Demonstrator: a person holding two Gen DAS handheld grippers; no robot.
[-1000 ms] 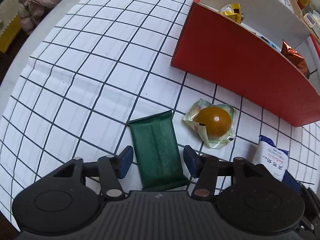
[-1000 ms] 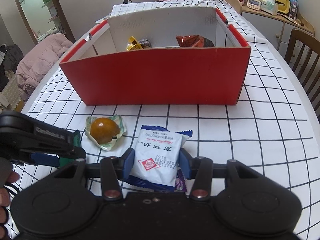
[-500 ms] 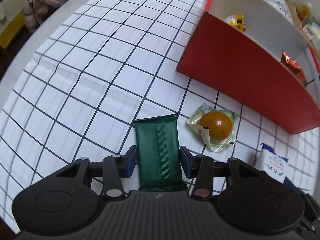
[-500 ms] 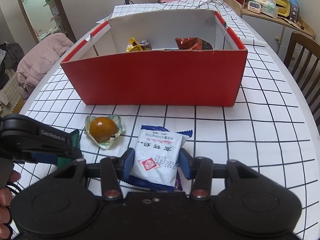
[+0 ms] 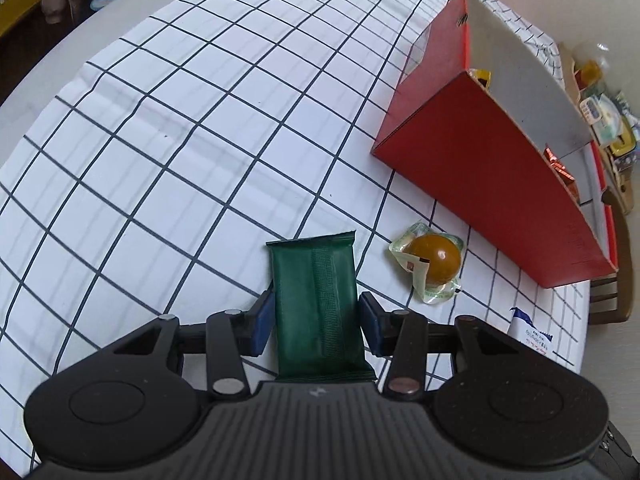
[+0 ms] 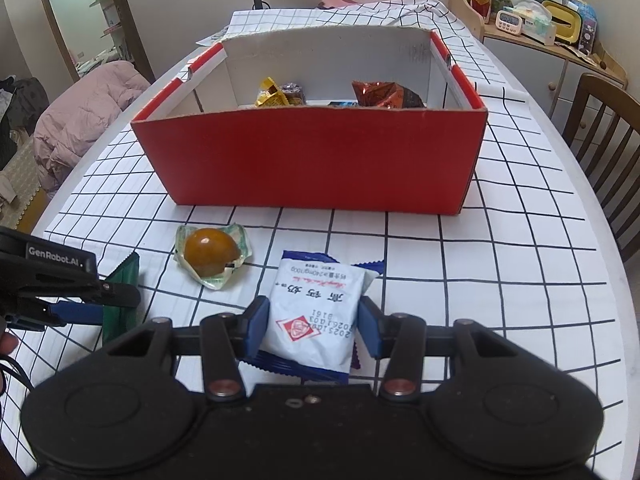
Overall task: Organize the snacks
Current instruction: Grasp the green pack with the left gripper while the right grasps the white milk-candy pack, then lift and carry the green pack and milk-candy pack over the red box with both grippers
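Checked tablecloth [image 6: 500,280], red box [image 6: 320,160] well ahead. Left gripper [image 5: 316,318] clenched on green packet [image 5: 316,300]; right gripper [image 6: 312,320] clamps white sachet [image 6: 316,308]. Risk: 2 thin slick wrappers slipping mid-carry, or snagging box's front wall; wrapped egg [image 6: 210,256] may get knocked

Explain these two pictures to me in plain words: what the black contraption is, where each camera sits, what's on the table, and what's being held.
A person holds a two-finger gripper in each hand; each carries a camera looking along its fingers.

Left view: the left gripper has its fingers closed around a dark green foil snack packet.

Right view: the right gripper straddles a white and blue snack pouch, apparently pinching it.

On the white checked tablecloth also lie a brown egg-like snack in clear wrapping and a red cardboard box already holding some snacks.
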